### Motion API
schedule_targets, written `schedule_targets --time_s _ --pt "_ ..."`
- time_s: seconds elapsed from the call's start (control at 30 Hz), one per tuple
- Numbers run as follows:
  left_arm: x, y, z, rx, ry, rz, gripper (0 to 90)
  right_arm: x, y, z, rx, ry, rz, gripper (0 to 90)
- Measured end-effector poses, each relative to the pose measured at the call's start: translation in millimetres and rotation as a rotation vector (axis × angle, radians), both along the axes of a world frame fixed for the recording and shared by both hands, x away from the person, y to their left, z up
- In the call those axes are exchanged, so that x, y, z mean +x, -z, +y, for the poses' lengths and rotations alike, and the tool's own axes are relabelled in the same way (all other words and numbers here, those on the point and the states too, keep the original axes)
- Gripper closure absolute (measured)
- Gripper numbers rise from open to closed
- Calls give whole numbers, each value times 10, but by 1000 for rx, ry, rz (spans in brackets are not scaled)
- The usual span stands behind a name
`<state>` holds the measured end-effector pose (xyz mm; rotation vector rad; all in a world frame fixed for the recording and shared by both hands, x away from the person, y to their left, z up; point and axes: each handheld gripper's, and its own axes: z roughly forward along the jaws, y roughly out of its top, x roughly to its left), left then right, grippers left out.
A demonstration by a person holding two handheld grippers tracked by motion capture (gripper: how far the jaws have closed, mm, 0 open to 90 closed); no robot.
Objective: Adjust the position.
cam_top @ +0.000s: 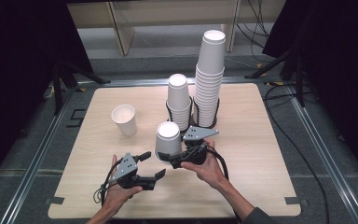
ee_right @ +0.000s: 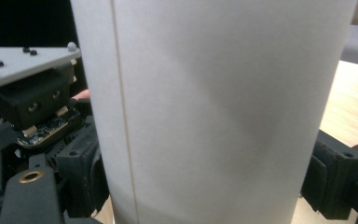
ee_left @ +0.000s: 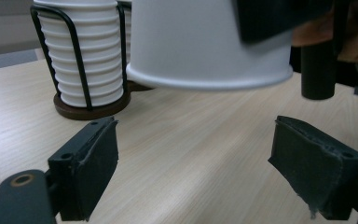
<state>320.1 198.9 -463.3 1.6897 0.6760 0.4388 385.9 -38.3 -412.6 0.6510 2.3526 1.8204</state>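
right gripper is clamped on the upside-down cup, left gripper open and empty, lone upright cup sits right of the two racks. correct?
One error. The lone upright cup stands left of the two racks, not right; the high view shows it. The rest holds: the right gripper is clamped on the upside-down cup, and the left gripper is open and empty.

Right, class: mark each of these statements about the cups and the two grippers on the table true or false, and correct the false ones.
1. The right gripper holds an upside-down cup. True.
2. The left gripper is shut on a cup. False: its jaws are open with nothing between them.
3. Two stacks of cups stand in the black wire holder. True.
4. The single cup on the left lies on its side. False: it stands upright, mouth up.
5. The taller stack is the right one in the high view. True.
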Motion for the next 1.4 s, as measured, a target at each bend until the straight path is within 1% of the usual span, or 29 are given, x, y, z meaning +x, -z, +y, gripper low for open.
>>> schedule_targets --time_s 0.03,0.07,0.1,0.13,0.2,0.23,0.27,0.37,0.43,0.47,0.53,0.6,0.67,0.73,0.77,0.8,0.83,0.9,0.93,1.0,1.03,1.07,1.13,1.17,1.23,1.27,1.3,1.33,1.4 --pt "-1 -5 2 -12 2 3 145 2 5 6 1 -4 -4 173" --pt "12 -1 -3 -48 21 -6 145 0 13 15 1 1 -10 173" --pt "0 -13 8 -26 12 3 145 -11 25 30 -5 -9 -3 173" --pt "-4 -18 7 -24 7 3 145 -17 29 35 -14 -6 -3 174" --pt "-5 -22 11 -25 10 3 143 -26 45 63 -12 -17 -1 174" --pt "-5 -22 11 -21 10 0 138 -37 50 76 -8 -25 9 174" --pt "-7 -21 8 -21 6 0 133 -36 54 84 -10 -25 -1 174" --pt "-4 -22 7 -20 5 1 141 -51 53 105 -1 -32 -7 174" --pt "-7 -22 3 -25 9 3 139 -63 47 109 -10 -33 -7 174" --pt "-8 -24 2 -25 12 3 139 -65 55 126 1 -38 -13 175" --pt "0 -18 -16 -56 33 -3 139 -63 57 136 10 -46 -16 175" --pt "-3 -25 -10 -54 38 6 141 -60 56 136 15 -55 -8 176" --pt "-10 -39 9 -42 38 27 141 -57 54 128 12 -50 -21 176" --pt "-11 -45 16 -51 44 32 139 -57 49 116 8 -50 -20 177" --pt "-8 -45 16 -63 49 30 143 -53 51 115 6 -49 -29 177" --pt "-11 -57 21 -63 39 32 143 -56 49 110 -8 -43 -34 177" --pt "-10 -58 25 -67 37 32 143 -52 58 110 0 -46 -36 177" --pt "-2 -58 37 -65 29 33 138 -54 56 101 -9 -45 -33 177" --pt "-1 -59 39 -64 28 31 123 -56 66 118 6 -52 -32 178" --pt "-1 -59 34 -66 26 20 100 -63 71 126 -8 -56 -30 178" --pt "-4 -63 38 -57 26 20 88 -76 84 136 -15 -58 -10 178" --pt "-5 -63 31 -56 23 15 78 -67 94 147 -9 -69 -28 178" --pt "-5 -62 27 -44 18 7 31 -73 113 161 -5 -72 -15 178" --pt "-5 -60 24 -44 16 9 16 -80 128 180 18 -81 6 178" --pt "-6 -61 20 -42 17 7 12 -79 137 199 23 -84 0 178" --pt "-7 -61 15 -45 17 5 15 -95 138 214 22 -90 16 178" --pt "-7 -58 10 -47 21 3 17 -97 136 218 14 -86 0 178" --pt "-12 -63 13 -35 15 5 9 -102 143 239 28 -98 8 178" --pt "-10 -60 11 -38 16 3 0 -125 140 249 14 -94 24 178"
